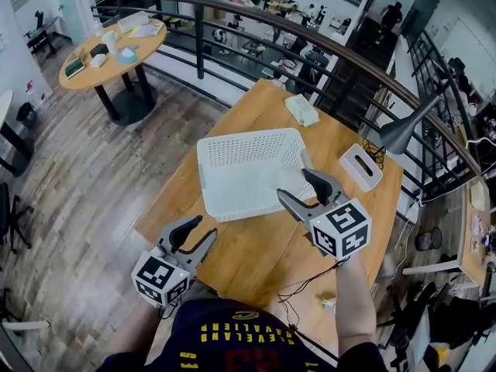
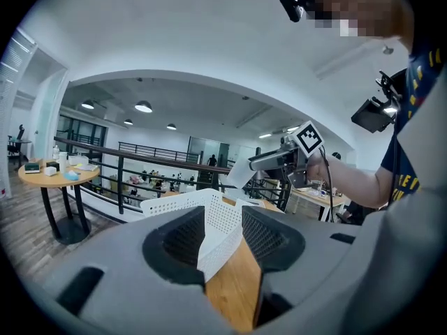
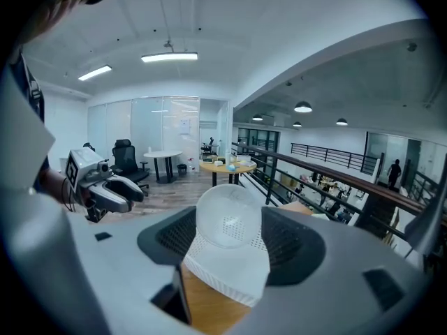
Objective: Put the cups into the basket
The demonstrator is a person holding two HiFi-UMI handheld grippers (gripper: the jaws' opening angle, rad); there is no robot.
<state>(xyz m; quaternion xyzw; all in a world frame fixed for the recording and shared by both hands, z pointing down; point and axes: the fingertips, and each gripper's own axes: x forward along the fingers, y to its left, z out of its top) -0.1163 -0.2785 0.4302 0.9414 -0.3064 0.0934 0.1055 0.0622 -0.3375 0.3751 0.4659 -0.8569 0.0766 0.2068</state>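
A white perforated basket [image 1: 240,173] stands on the wooden table [image 1: 256,254]. My right gripper [image 1: 294,183] hangs over the basket's front right corner, shut on a translucent plastic cup [image 1: 291,178]. In the right gripper view the cup [image 3: 228,216] fills the gap between the pads, its round bottom toward the camera, with the basket [image 3: 230,274] below it. My left gripper [image 1: 203,227] stands open and empty near the table's front left edge, short of the basket. The left gripper view shows the basket [image 2: 220,222] ahead and the cup [image 2: 239,173] above it.
A white tissue box [image 1: 360,167] and a crumpled cloth [image 1: 301,109] lie on the table beyond the basket. A grey desk lamp [image 1: 403,132] leans in at the right. A black cable [image 1: 298,293] trails off the near edge. A railing [image 1: 310,41] runs behind the table.
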